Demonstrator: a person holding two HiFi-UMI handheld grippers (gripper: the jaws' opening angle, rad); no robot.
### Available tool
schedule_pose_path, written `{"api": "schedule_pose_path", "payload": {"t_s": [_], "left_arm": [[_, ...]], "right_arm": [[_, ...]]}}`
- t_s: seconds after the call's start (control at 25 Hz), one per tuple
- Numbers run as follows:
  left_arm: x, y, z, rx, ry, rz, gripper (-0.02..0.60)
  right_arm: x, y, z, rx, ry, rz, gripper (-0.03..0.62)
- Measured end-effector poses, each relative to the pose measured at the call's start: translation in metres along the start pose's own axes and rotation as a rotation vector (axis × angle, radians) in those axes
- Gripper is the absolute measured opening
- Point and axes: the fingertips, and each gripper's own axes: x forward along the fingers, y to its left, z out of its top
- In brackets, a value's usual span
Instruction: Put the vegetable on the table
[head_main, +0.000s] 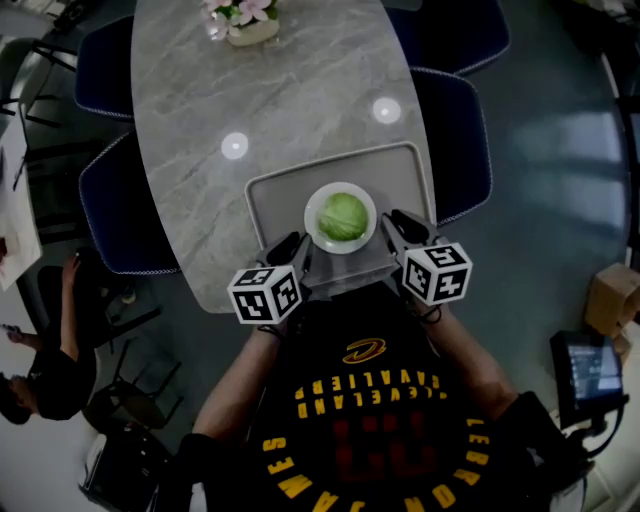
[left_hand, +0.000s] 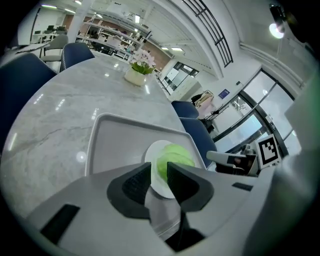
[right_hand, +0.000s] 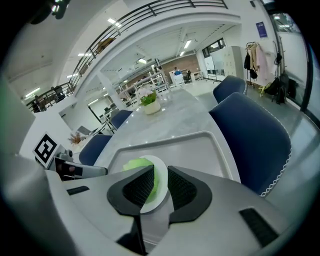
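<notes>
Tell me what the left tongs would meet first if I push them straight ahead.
The left tongs look closed on the near rim of the tray, so it would move along. Beyond the rim, the white plate holding the green vegetable lies first in line, though depth is hard to judge.

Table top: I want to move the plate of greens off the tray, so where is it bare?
Bare marble runs across the table between the flowerpot at the far end and the tray, plus a strip left of the tray. The near end is crowded: tray, plate of cabbage, left gripper and right gripper at its near rim.
</notes>
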Motion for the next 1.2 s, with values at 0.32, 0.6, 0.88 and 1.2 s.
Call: {"api": "schedule_pose_path", "payload": {"t_s": [0.32, 0.6, 0.88, 1.2], "left_arm": [[0.044, 0.025, 0.003, -0.073, 0.032, 0.064, 0.089], [0.043, 0.025, -0.01, -0.09, 0.063, 0.071, 0.089], [0.042, 0.025, -0.018, -0.106, 0.087, 0.071, 0.089], [0.046, 0.022, -0.022, -0.093, 0.109, 0.061, 0.089]], "right_arm": [[0.055, -0.021, -0.019, -0.07, 0.154, 0.085, 0.084], [0.057, -0.02, -0.033, -0.066, 0.197, 0.102, 0.084], [0.059, -0.012, -0.039, -0.044, 0.225, 0.138, 0.084], [0.06, -0.01, -0.046, -0.037, 0.25, 0.155, 0.083]]}}
